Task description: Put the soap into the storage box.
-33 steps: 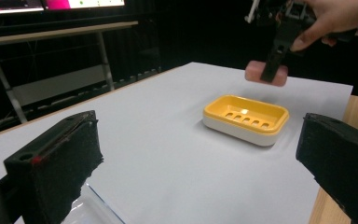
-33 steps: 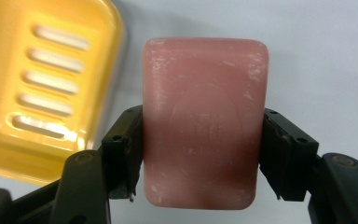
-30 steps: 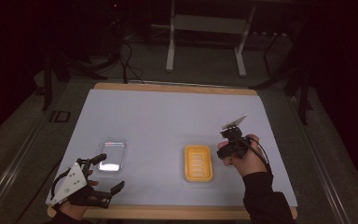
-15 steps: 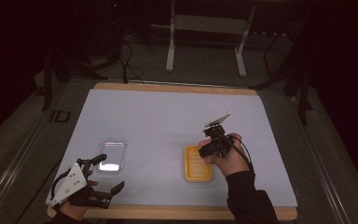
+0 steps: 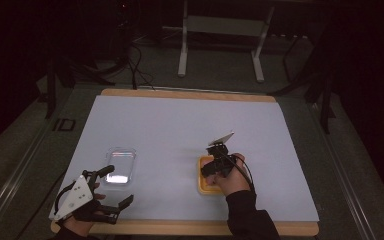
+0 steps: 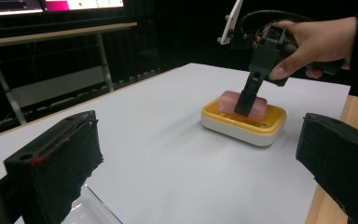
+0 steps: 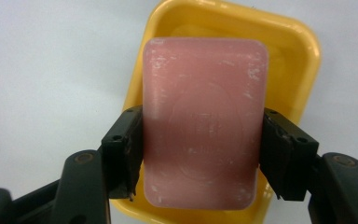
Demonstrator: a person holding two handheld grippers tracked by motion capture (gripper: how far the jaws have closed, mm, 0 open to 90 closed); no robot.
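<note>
We have the right gripper (image 7: 200, 158) set down over the yellow soap dish (image 7: 289, 60), its jaws pressed against the two long sides of the pink soap bar (image 7: 205, 126), so it is clenched on the bar. The bar lies in the dish, which sits on the pale surface (image 5: 180, 125) toward the near right; from the left gripper view the right gripper (image 6: 244, 105) comes down steeply onto the soap bar (image 6: 256, 105) in the dish (image 6: 242, 126). The left gripper (image 5: 111, 187) rests released at the near left edge, jaws wide apart, just beside a clear plastic lid (image 5: 119, 162).

We judge the step to be lifting the soap out of the dish. To do it well we should keep the squeeze even and square across the bar, since soap is slick and may twist or slip, and rise straight up so the dish rim is not caught and dragged. If the dish starts to lift too, we can steady it with the left gripper
</note>
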